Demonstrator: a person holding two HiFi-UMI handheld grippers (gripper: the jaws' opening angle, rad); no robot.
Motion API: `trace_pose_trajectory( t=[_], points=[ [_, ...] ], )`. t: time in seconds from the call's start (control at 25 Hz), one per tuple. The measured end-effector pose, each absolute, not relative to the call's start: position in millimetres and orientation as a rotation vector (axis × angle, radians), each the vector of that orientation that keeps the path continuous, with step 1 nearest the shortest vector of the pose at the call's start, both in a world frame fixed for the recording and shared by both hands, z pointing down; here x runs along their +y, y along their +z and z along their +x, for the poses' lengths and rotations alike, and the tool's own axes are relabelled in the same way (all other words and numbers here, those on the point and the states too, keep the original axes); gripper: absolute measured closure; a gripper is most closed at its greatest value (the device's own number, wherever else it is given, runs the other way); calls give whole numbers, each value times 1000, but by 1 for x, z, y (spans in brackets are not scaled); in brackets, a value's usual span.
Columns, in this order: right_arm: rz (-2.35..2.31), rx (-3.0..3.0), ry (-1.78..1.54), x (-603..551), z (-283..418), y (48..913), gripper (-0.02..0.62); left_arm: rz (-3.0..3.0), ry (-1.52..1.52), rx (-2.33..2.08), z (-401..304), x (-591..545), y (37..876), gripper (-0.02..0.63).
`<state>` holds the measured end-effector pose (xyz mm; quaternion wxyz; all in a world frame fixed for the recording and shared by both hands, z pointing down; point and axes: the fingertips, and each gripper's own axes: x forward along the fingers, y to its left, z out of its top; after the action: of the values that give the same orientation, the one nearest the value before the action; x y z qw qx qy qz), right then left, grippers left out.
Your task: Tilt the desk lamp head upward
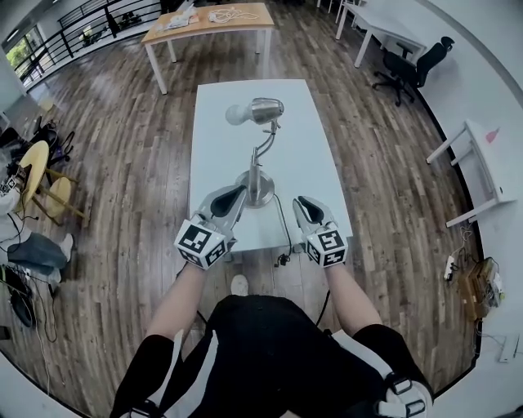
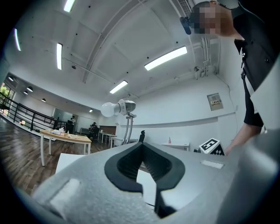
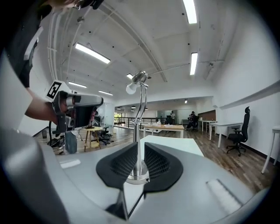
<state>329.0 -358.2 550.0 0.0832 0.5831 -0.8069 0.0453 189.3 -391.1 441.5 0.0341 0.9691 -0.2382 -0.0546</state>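
A silver desk lamp stands on the white table [image 1: 245,90]: round base [image 1: 260,189], thin curved stem, and metal head [image 1: 267,108] lying about level with its white bulb [image 1: 237,114] pointing left. My left gripper [image 1: 233,196] is just left of the base, its jaws shut with nothing between them [image 2: 141,146]; the lamp head [image 2: 124,106] shows high beyond it. My right gripper [image 1: 304,204] hovers right of the base, apart from it. Its jaws [image 3: 139,146] stand narrowly apart, and the lamp's stem and base [image 3: 138,175] show through the gap, farther off.
A black cord [image 1: 283,233] runs from the lamp base over the table's near edge. A wooden table [image 1: 208,24] stands behind, an office chair [image 1: 409,65] and white desks [image 1: 482,163] to the right, yellow chairs [image 1: 37,167] to the left.
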Motion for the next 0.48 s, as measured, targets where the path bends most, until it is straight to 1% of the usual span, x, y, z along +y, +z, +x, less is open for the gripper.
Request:
trace_pose_trajectory(
  t=[0.32,0.48],
  points=[
    [1811,-2501,91,-291,355,504,577,2930,-170,-853,182,-333,456,606],
    [1796,-2555,67,-260,355,489,591,2885,-186,-941,168,-303,461,606]
  ],
)
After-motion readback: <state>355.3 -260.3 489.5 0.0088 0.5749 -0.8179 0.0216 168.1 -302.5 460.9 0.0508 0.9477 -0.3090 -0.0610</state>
